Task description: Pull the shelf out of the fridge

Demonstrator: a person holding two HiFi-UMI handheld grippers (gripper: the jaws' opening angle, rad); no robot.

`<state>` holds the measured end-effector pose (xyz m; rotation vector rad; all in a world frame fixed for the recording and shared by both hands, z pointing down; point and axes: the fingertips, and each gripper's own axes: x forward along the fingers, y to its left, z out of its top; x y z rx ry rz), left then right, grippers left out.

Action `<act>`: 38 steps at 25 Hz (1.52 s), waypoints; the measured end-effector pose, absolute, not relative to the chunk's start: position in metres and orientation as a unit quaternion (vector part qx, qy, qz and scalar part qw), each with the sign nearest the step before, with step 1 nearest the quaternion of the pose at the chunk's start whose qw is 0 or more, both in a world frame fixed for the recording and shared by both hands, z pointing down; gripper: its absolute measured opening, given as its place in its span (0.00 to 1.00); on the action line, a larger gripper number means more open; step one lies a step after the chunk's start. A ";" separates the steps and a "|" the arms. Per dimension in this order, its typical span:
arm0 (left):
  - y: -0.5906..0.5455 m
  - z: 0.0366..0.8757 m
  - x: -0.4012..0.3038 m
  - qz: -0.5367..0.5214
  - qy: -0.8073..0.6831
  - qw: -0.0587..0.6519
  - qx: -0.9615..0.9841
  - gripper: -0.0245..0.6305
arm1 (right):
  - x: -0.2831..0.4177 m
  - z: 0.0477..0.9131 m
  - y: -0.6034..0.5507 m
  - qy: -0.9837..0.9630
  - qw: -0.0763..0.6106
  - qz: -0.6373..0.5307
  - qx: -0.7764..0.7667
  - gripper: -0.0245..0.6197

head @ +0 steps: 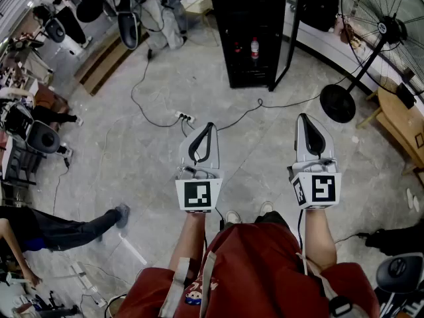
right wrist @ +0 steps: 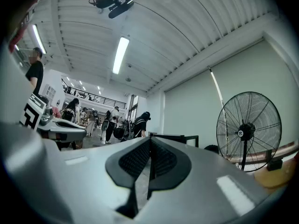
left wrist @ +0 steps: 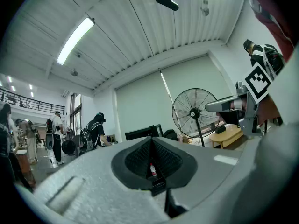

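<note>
The black fridge point(head: 250, 35) stands on the floor ahead of me, its door point(head: 290, 35) swung open to the right. A bottle point(head: 254, 48) stands on a shelf point(head: 249, 61) inside; the shelf itself is dark and hard to make out. My left gripper point(head: 207, 128) and right gripper point(head: 304, 119) are held side by side, well short of the fridge and pointing toward it. Both are shut with nothing between the jaws. In the left gripper view the closed jaws point(left wrist: 152, 141) frame the bottle point(left wrist: 152, 170) far off. The right gripper view shows its jaws point(right wrist: 150, 139) pressed together.
A tall pedestal fan point(head: 384, 25) with a round base point(head: 338, 103) stands right of the fridge, beside a wooden table point(head: 405, 126). A power strip point(head: 184, 118) and cables lie on the floor before the fridge. People, chairs and gear crowd the left side point(head: 40, 131).
</note>
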<state>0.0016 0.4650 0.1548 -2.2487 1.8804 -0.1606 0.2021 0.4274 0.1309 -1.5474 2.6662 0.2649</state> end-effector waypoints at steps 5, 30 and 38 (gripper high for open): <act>0.466 0.155 0.005 -0.052 0.637 0.103 -0.762 0.04 | 0.202 0.133 0.429 0.863 0.021 0.081 -0.498 0.03; 0.410 0.162 0.103 -0.060 0.640 0.088 -0.761 0.04 | 0.316 0.147 0.372 0.858 0.054 0.050 -0.509 0.03; 0.389 0.172 0.109 -0.069 0.642 0.084 -0.759 0.04 | 0.317 0.162 0.347 0.863 0.054 0.032 -0.501 0.03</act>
